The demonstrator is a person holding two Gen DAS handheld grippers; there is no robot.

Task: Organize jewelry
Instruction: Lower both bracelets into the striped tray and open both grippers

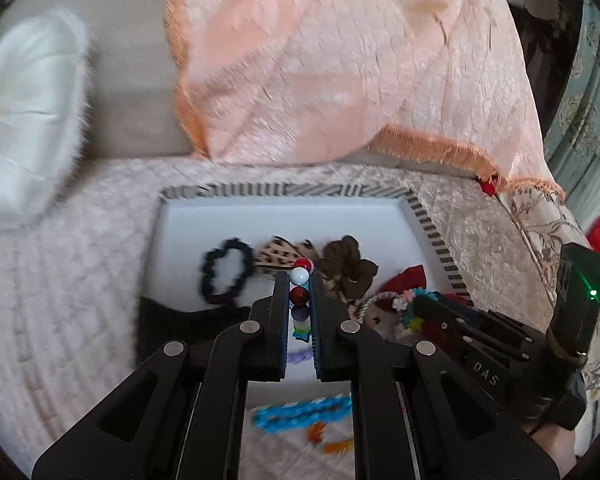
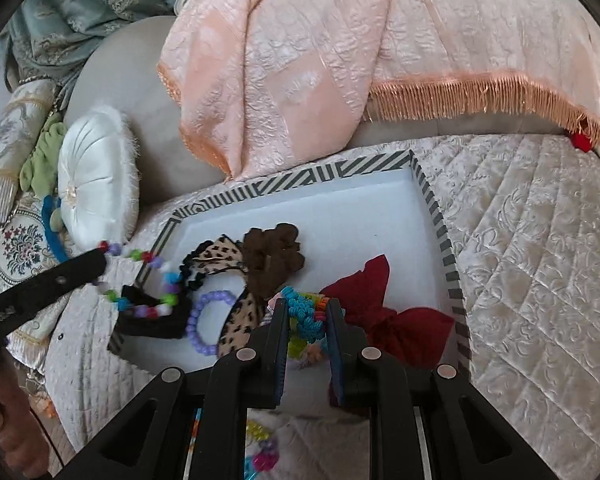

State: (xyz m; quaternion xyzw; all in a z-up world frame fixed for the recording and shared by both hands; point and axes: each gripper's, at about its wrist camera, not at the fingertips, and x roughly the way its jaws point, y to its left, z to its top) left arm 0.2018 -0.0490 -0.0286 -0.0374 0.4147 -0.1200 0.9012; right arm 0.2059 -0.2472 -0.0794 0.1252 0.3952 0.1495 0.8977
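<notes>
My left gripper [image 1: 300,276] is shut on a bracelet of coloured beads [image 1: 300,277], with white, red and purple beads lined up between its fingers. In the right wrist view that bracelet [image 2: 148,280] hangs from the left gripper [image 2: 102,258] over the near left corner of the tray [image 2: 300,176], which is white with a striped rim. My right gripper [image 2: 308,308] is shut on a bundle of blue and orange hair ties [image 2: 304,312] above the tray's near side. In the tray lie a purple bead bracelet [image 2: 206,320], a leopard scrunchie [image 2: 220,256], a brown scrunchie [image 2: 276,256], a black scrunchie [image 1: 224,276] and a red bow [image 2: 384,312].
The tray sits on a cream quilted cover [image 2: 540,260]. Behind it hangs a peach fringed cloth [image 2: 300,60], and a white round cushion [image 2: 96,184] stands at the left. A blue knitted band [image 1: 300,410] lies on the quilt below my left gripper. A hand [image 2: 4,432] shows at the lower left.
</notes>
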